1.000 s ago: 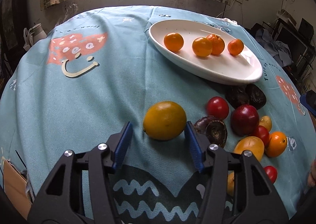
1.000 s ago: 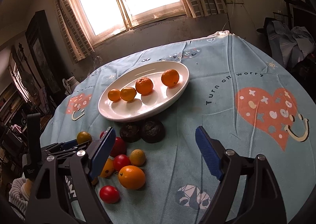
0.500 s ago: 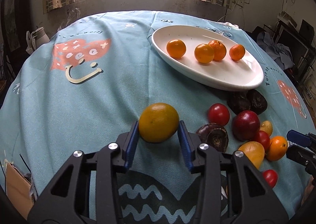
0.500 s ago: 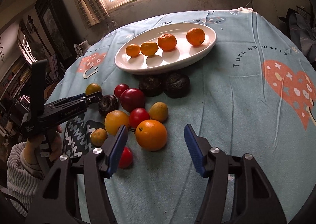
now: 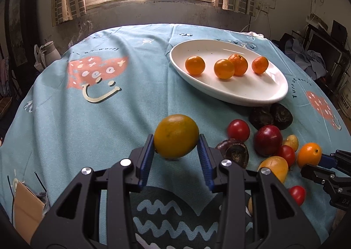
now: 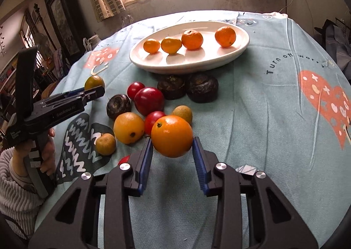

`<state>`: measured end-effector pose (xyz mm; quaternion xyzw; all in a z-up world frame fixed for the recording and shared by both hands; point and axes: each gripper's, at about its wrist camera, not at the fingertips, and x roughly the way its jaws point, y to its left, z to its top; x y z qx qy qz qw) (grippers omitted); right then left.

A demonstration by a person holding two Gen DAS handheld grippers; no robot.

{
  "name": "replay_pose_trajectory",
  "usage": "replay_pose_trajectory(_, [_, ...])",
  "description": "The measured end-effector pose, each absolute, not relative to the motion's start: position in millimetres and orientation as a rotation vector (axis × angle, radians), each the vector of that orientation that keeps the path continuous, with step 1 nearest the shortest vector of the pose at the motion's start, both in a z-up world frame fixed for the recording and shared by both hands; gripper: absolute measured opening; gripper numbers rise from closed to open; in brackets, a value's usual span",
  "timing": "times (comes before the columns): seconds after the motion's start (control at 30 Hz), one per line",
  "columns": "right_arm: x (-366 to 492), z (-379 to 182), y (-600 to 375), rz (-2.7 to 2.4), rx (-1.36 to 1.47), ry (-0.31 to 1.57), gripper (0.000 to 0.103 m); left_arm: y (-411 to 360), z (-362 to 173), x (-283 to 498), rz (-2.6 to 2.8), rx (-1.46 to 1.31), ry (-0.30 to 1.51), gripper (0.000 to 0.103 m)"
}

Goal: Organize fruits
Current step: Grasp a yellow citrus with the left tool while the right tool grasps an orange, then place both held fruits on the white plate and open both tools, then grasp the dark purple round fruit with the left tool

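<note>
A white oval plate (image 5: 232, 99) (image 6: 188, 69) at the back of the table holds several small oranges. My left gripper (image 5: 175, 139) is shut on a yellow-green orange (image 5: 176, 136), with both blue pads against its sides. The right wrist view shows this gripper (image 6: 96, 92) at the left, with that fruit (image 6: 94, 82) at its tip. My right gripper (image 6: 172, 140) is closing its jaws on a bright orange (image 6: 172, 136) at the near edge of the fruit pile, and both pads touch it. The left wrist view catches the right gripper (image 5: 324, 161) at its right edge.
Loose fruit lies in front of the plate: a red plum (image 6: 149, 100), red tomatoes (image 6: 135, 89), a yellow-orange fruit (image 6: 128, 127), small yellow fruits (image 6: 105, 144) and dark brown fruits (image 6: 201, 87). A blue printed cloth (image 6: 274, 117) covers the round table. A hand (image 6: 47, 154) grips the left handle.
The left jaws narrowed onto the yellow-green orange and now hold it. The right gripper came forward and down to the bright orange, and its jaws narrowed from wide open onto it.
</note>
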<state>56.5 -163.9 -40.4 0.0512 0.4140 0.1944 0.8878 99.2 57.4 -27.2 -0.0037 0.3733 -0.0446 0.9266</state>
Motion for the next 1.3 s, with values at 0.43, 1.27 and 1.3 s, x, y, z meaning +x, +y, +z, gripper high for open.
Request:
replay_pose_trajectory(0.43, [118.3,20.2,-198.8,0.307,0.236,0.742,0.037,8.1,16.1,138.9,-0.157,-0.004,0.698,0.040])
replay_pose_trajectory(1.27, [98.4,-8.7,-210.0,0.280,0.333,0.725,0.067,44.7,-16.4,106.4,-0.067,-0.010,0.751,0.079])
replay_pose_trajectory(1.3, [96.1,-8.9,-210.7,0.277,0.336,0.723,0.067,43.1,-17.6,99.4,-0.066,0.010,0.744,0.081])
